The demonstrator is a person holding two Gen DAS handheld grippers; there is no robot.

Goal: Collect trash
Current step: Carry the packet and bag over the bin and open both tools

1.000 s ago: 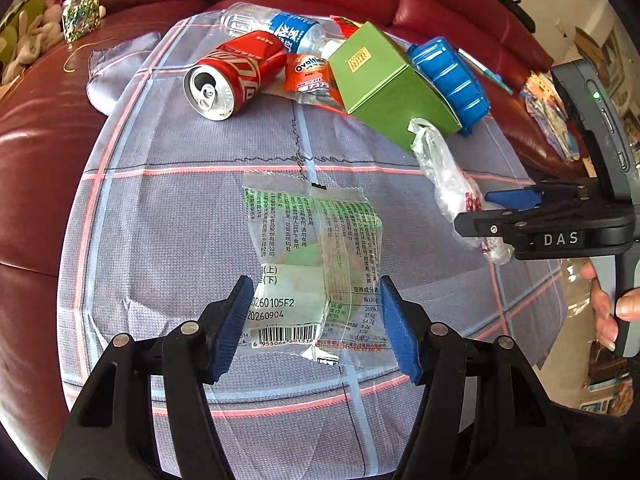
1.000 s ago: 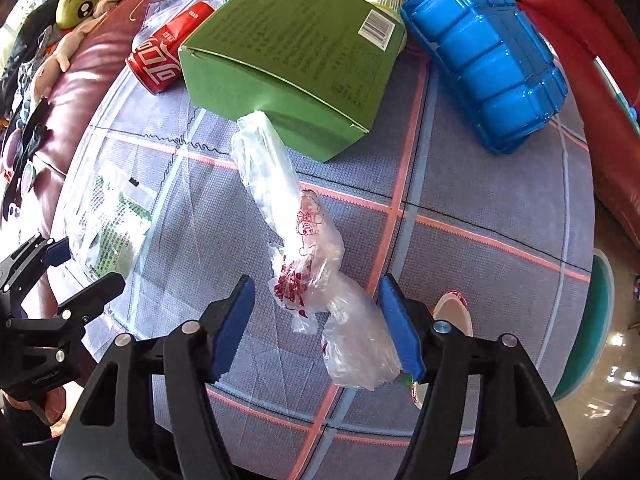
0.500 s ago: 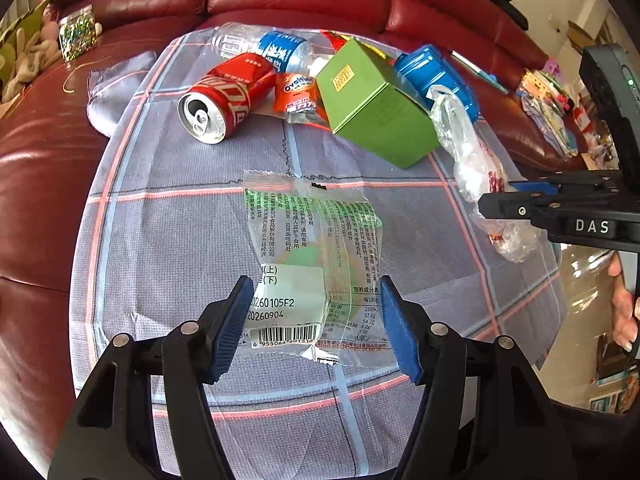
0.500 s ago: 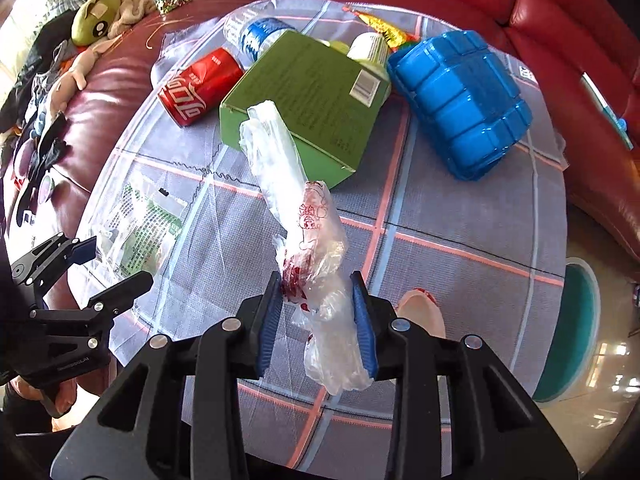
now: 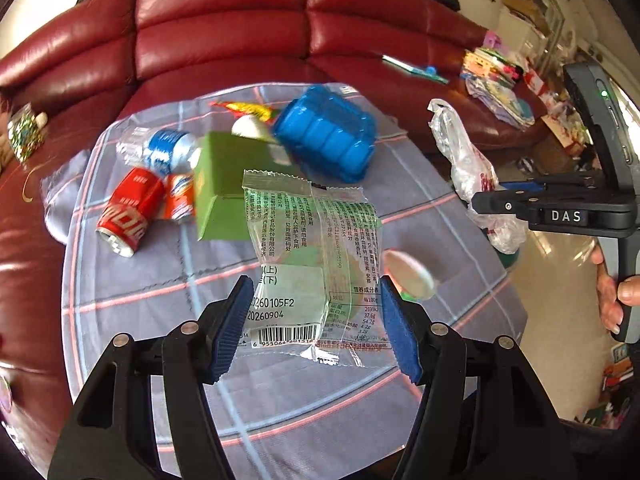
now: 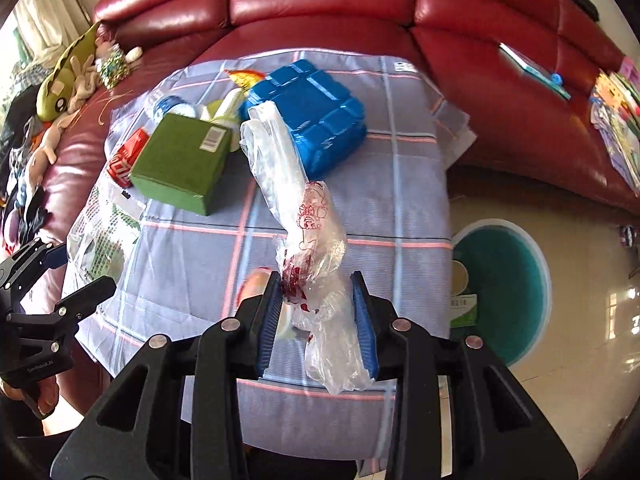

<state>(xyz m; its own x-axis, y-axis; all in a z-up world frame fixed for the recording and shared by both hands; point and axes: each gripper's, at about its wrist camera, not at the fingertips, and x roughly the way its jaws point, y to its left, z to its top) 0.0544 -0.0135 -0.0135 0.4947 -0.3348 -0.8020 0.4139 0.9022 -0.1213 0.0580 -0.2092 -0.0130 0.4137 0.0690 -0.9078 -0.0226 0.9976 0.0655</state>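
Both grippers are loaded and clear of the cloth. The left gripper (image 5: 316,326) has its jaws set fairly wide on a clear printed wrapper (image 5: 310,256), pinched across its lower edge, the sheet standing up in front of the camera off the checked cloth (image 5: 132,280). The right gripper (image 6: 316,320) has its jaws drawn in narrow on a crumpled plastic bag (image 6: 304,216) with red print; the bag's free end trails up and away, the bunched part sits between the pads. A teal round bin (image 6: 500,292) stands on the floor just beside the cloth's right edge, with what looks like some trash already in it, though I cannot tell what. Judged state: two pieces picked, neither yet dropped. Left on the cloth: a red can (image 5: 128,216), a water bottle (image 5: 164,152), a small orange packet (image 5: 180,196), a green box (image 6: 180,164), a blue ribbed container (image 6: 308,116), a yellow-red foil wrapper (image 6: 244,76), and a small white cup (image 5: 408,274) near the front edge. Most of the collecting appears to remain.
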